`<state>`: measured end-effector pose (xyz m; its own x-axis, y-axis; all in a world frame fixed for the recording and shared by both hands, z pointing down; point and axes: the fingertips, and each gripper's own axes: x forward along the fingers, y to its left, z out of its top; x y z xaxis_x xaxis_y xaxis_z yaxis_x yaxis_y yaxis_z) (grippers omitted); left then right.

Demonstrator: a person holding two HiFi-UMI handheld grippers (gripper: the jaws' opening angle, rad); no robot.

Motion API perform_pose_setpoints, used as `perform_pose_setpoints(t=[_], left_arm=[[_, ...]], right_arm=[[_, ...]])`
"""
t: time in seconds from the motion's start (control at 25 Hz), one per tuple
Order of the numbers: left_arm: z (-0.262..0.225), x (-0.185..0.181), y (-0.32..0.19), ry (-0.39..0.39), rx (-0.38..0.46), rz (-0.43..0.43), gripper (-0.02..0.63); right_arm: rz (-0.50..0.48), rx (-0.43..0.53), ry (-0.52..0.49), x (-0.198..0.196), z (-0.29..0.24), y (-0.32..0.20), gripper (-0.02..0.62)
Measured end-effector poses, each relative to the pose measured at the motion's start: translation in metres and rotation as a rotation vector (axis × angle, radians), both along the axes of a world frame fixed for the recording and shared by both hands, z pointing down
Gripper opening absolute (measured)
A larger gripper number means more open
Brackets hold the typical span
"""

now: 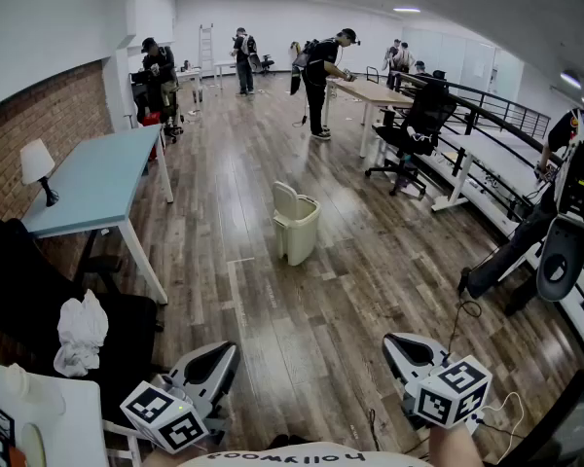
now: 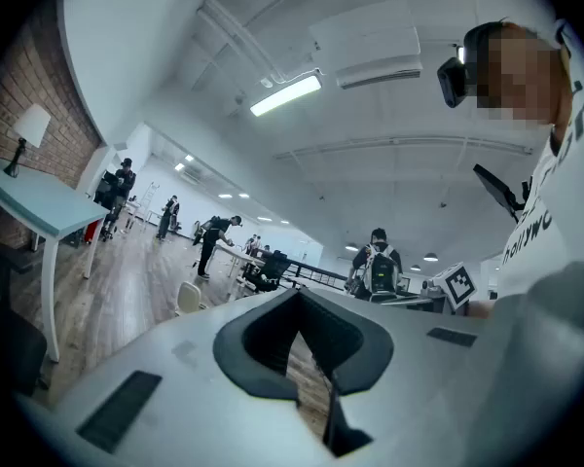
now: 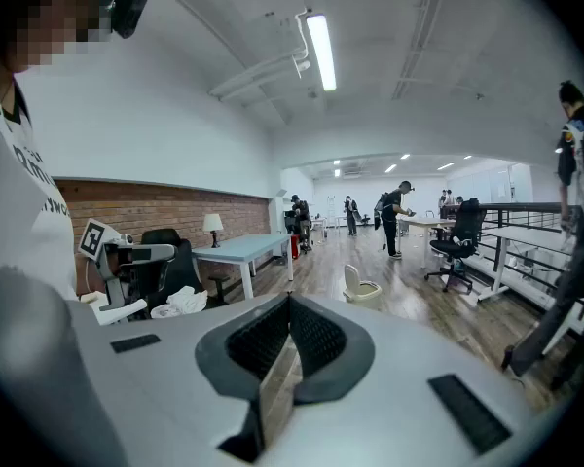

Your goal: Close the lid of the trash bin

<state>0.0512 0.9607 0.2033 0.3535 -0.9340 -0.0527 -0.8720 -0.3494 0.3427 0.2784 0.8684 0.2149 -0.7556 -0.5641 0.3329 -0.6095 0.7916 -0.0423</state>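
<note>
The cream trash bin (image 1: 298,230) stands alone on the wooden floor in the middle of the room, with its lid (image 1: 285,200) raised upright at the back. It appears small and far off as the bin (image 2: 187,298) in the left gripper view and as the bin (image 3: 361,286) in the right gripper view. My left gripper (image 1: 231,349) and right gripper (image 1: 390,341) are held low near my body, well short of the bin. Both have their jaws closed tip to tip with nothing between them.
A light blue table (image 1: 97,178) with a lamp (image 1: 37,168) runs along the brick wall at left. A black chair holding a white cloth (image 1: 81,334) sits near my left gripper. At right are a black office chair (image 1: 414,125), a railing (image 1: 506,115) and a person (image 1: 565,197). Several people stand at the back.
</note>
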Motion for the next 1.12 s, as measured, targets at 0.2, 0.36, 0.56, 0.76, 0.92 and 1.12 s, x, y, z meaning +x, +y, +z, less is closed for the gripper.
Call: perform_pose_setpoints(t=[0.2, 0.36, 0.56, 0.76, 0.92, 1.12], left_arm=[[0.001, -0.009, -0.005, 0.003, 0.0, 0.005, 0.006], [0.004, -0.018, -0.007, 0.012, 0.001, 0.001, 0.006], [0.008, -0.037, -0.008, 0.016, 0.002, 0.003, 0.006], [0.022, -0.052, -0.006, 0.004, -0.031, 0.021, 0.006], [0.03, -0.052, 0.001, 0.014, -0.022, 0.069, 0.006], [0.037, -0.081, -0.001, 0.038, -0.069, -0.015, 0.006]], right_arm=[[-0.001, 0.005, 0.001, -0.012, -0.001, -0.005, 0.009], [-0.012, -0.004, -0.024, -0.022, 0.0, -0.007, 0.009], [-0.01, -0.013, -0.077, -0.041, -0.002, -0.007, 0.011], [-0.031, -0.013, -0.048, -0.063, 0.012, -0.002, 0.011], [-0.025, -0.039, -0.033, -0.073, 0.032, 0.002, 0.011], [-0.064, -0.112, 0.061, -0.088, 0.058, 0.01, 0.011]])
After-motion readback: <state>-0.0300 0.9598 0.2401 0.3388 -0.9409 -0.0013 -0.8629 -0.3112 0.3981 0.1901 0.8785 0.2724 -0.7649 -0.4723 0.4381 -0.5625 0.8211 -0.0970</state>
